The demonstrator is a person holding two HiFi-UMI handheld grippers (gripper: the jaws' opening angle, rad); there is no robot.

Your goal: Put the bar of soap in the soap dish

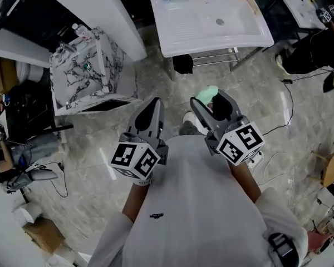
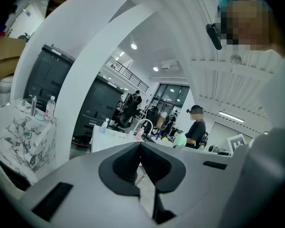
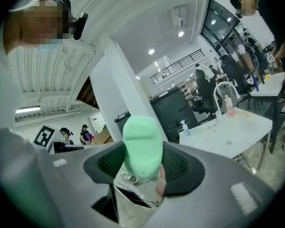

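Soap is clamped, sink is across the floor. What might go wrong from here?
The green soap bar sticks well past the jaws of the right gripper, held only low down; it may slip or twist out. The white sink stands off across the floor, so a drop would hit the floor. A black cable on the floor might snag a foot.

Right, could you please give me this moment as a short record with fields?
left tool: shut, nothing between its jaws
right tool: shut on the green soap bar
soap position: held up over the floor, short of the white sink
task state: soap in the tool, not yet set down
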